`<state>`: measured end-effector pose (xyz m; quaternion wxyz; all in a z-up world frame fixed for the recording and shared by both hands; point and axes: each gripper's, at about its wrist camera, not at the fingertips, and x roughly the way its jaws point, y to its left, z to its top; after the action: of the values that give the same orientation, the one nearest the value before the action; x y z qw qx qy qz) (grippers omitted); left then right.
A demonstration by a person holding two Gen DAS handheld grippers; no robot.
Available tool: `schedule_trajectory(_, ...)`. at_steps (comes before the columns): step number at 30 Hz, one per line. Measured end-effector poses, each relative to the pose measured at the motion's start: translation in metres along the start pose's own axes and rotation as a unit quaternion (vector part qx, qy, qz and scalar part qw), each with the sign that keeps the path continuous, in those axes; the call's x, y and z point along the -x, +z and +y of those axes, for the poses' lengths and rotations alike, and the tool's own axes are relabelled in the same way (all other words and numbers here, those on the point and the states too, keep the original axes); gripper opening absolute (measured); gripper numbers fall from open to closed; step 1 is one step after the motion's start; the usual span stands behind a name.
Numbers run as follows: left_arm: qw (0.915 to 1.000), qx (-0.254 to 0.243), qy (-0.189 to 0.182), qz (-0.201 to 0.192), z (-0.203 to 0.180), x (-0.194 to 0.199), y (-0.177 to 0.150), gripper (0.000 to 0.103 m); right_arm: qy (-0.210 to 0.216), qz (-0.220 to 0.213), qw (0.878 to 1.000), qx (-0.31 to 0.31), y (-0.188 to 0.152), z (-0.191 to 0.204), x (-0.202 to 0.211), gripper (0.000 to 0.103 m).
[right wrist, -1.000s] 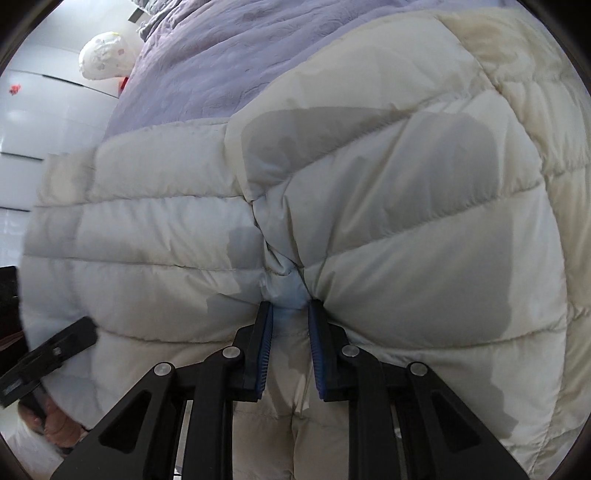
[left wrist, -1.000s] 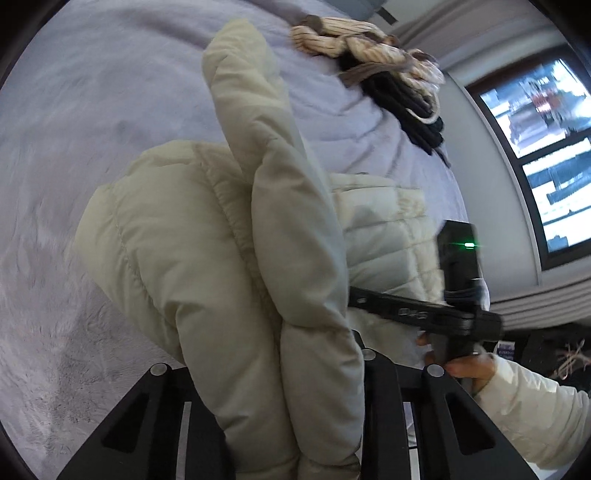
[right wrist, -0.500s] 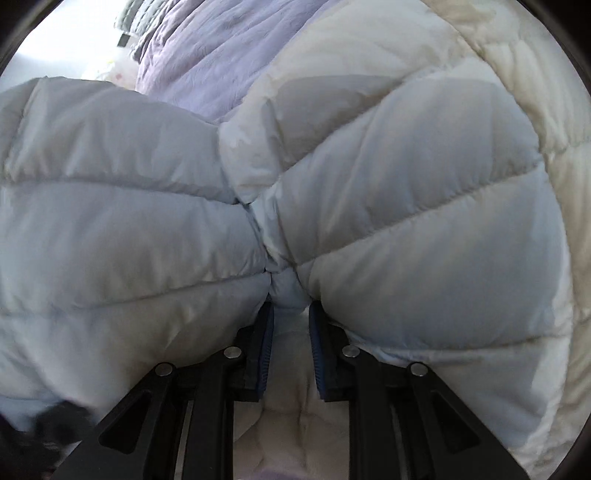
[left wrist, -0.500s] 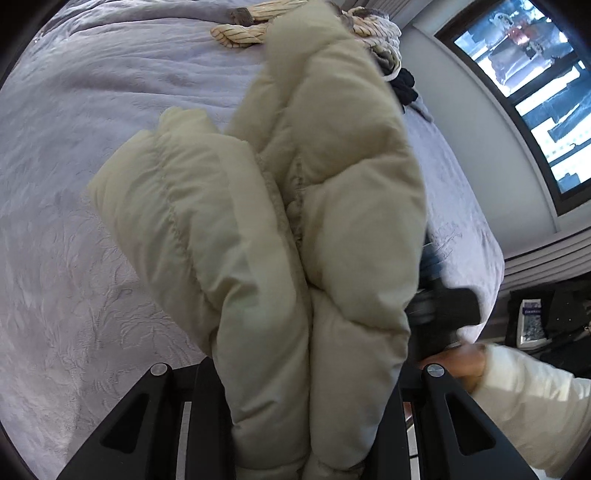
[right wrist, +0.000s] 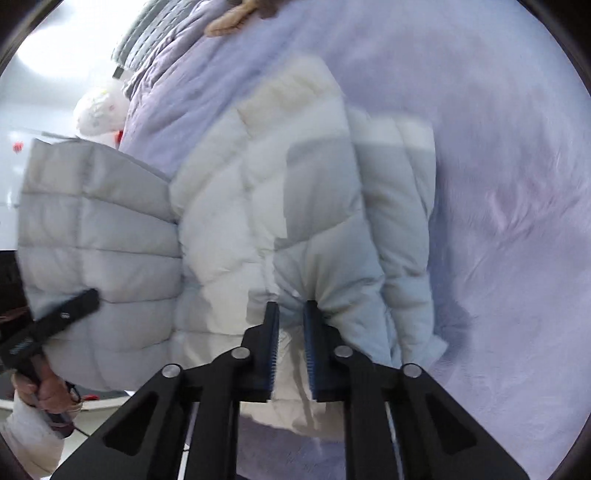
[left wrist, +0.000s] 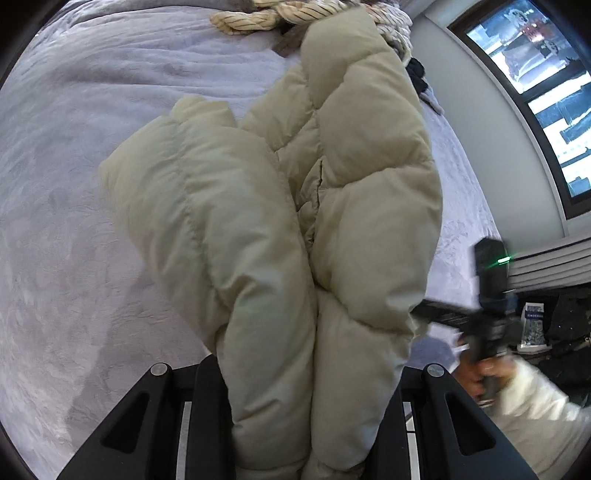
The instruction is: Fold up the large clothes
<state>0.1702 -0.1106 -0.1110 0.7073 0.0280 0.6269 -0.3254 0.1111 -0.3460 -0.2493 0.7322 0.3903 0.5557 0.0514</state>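
Right gripper [right wrist: 290, 325] pinches a bunched seam of the puffer jacket [right wrist: 295, 206]; its jaws have just been closing tighter on that fabric. Left gripper [left wrist: 314, 398] clamps a thick double fold of the same jacket. The jacket hangs between both, above the lavender bedspread [right wrist: 498, 184]. Advice: keep both pinches level and taut, then lay it flat on the bedspread before creasing. Both hands point steeply down at the bedspread.

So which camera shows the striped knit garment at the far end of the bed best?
Left wrist view: the striped knit garment lies at the top, partly behind the puffer jacket. Right wrist view catches only a blurred tan scrap.
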Motion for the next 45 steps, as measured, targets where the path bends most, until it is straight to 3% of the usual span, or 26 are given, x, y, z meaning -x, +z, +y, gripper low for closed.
schedule_trajectory(3,0.9995,-0.025,-0.015,0.011,-0.034,-0.01,0.011,0.029,0.027,0.002,0.999,-0.021,-0.006,-0.015,-0.015,0.009)
schedule_trajectory(6,0.9965,-0.054,-0.061,0.019,-0.068,-0.03,0.021,0.03,0.06,-0.001,0.998,-0.034,-0.01,-0.027,-0.028,0.009)
schedule_trajectory(8,0.9919,-0.066,-0.107,0.019,-0.084,-0.046,0.027,0.045,0.073,-0.001,0.997,-0.031,-0.012,-0.031,-0.03,0.008)
schedule_trajectory(9,0.9892,-0.065,-0.13,0.018,-0.087,-0.052,0.03,0.062,0.08,-0.001,0.996,-0.031,-0.012,-0.034,-0.03,0.008)
schedule_trajectory(10,0.9843,-0.058,-0.167,0.011,-0.088,-0.059,0.032,0.067,0.088,-0.001,0.996,-0.033,-0.012,-0.036,-0.03,0.008)
schedule_trajectory(14,0.9671,-0.039,-0.251,0.016,-0.088,-0.078,0.04,0.067,0.122,-0.003,0.991,-0.044,-0.018,-0.053,-0.023,0.008)
schedule_trajectory(16,0.9635,-0.04,-0.264,0.014,-0.091,-0.082,0.042,0.067,0.136,-0.002,0.989,-0.049,-0.019,-0.057,-0.022,0.008)
schedule_trajectory(20,0.968,-0.057,-0.244,0.011,-0.097,-0.09,0.04,0.067,0.155,-0.004,0.985,-0.075,-0.019,-0.073,-0.003,0.012)
schedule_trajectory(24,0.9715,-0.067,-0.227,0.01,-0.107,-0.098,0.035,0.067,0.155,-0.044,0.98,-0.116,-0.024,-0.108,0.042,0.016)
schedule_trajectory(25,0.9729,-0.076,-0.218,0.006,-0.11,-0.099,0.033,0.067,0.154,-0.055,0.978,-0.127,-0.023,-0.117,0.051,0.027)
schedule_trajectory(26,0.9741,-0.086,-0.209,0.004,-0.113,-0.1,0.032,0.067,0.151,-0.067,0.976,-0.138,-0.024,-0.125,0.062,0.048)
schedule_trajectory(27,0.9751,-0.098,-0.199,0.0,-0.117,-0.102,0.029,0.067,0.149,-0.079,0.975,-0.147,-0.024,-0.133,0.073,0.056)
schedule_trajectory(28,0.9759,-0.112,-0.187,-0.002,-0.121,-0.104,0.026,0.067,0.151,-0.093,0.972,-0.152,-0.024,-0.14,0.085,0.056)
schedule_trajectory(33,0.9767,-0.144,-0.159,-0.007,-0.132,-0.11,0.018,0.067,0.205,-0.121,0.963,-0.126,-0.008,-0.139,0.126,0.056)
schedule_trajectory(39,0.978,-0.152,-0.143,-0.01,-0.137,-0.11,0.016,0.067,0.209,-0.072,0.974,-0.043,0.024,-0.091,0.113,0.054)
schedule_trajectory(40,0.9781,-0.154,-0.139,-0.011,-0.139,-0.11,0.014,0.067,0.203,-0.062,0.977,-0.037,0.022,-0.078,0.103,0.048)
schedule_trajectory(41,0.9786,-0.156,-0.134,-0.012,-0.14,-0.11,0.014,0.067,0.192,-0.052,0.979,-0.03,0.025,-0.072,0.094,0.031)
schedule_trajectory(43,0.9793,-0.159,-0.124,-0.012,-0.14,-0.108,0.012,0.067,0.165,-0.035,0.985,-0.026,0.032,-0.069,0.077,0.013)
schedule_trajectory(45,0.9793,-0.157,-0.127,-0.012,-0.135,-0.098,0.012,0.068,0.131,-0.029,0.991,-0.022,0.039,-0.076,0.065,0.011)
